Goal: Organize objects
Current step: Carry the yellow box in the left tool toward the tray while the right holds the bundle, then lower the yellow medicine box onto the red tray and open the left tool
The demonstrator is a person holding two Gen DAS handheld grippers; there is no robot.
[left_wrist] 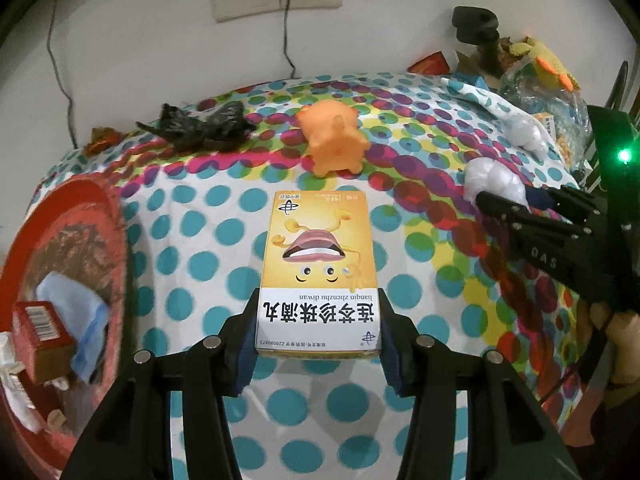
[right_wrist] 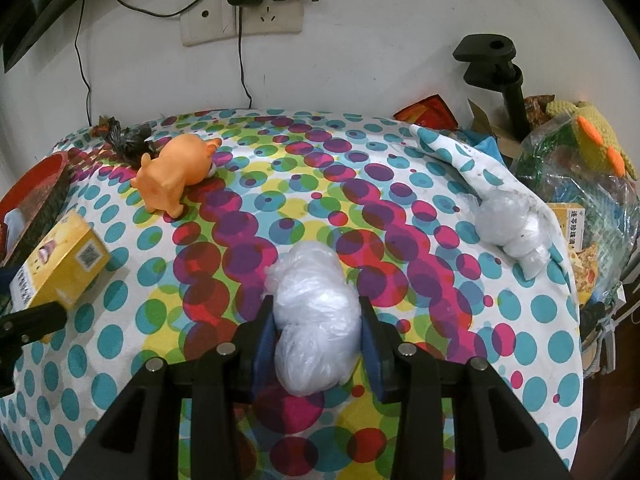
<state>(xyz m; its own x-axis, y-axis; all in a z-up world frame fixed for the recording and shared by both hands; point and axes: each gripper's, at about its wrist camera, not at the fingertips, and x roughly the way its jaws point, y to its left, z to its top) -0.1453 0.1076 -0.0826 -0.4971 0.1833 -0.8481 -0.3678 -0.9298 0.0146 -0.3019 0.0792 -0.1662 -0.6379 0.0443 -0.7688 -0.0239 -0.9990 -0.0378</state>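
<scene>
Two grips hold now: the left gripper (left_wrist: 318, 334) clamps the yellow box (left_wrist: 318, 276) across its stiff near end, above the spotted cloth (left_wrist: 192, 216) near the red basket (left_wrist: 80, 200); the right gripper (right_wrist: 318, 340) squeezes a soft, light, probably slippery plastic bundle (right_wrist: 314, 316) at its middle.

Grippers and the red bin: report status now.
Left gripper shut on yellow box. Right gripper shut on white bag. Red bin at left, part filled. Nothing between box and bin.

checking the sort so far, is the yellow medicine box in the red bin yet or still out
Out. The yellow medicine box is clamped between the left gripper's pads above the dotted tablecloth; the red bin sits off to its left.
</scene>
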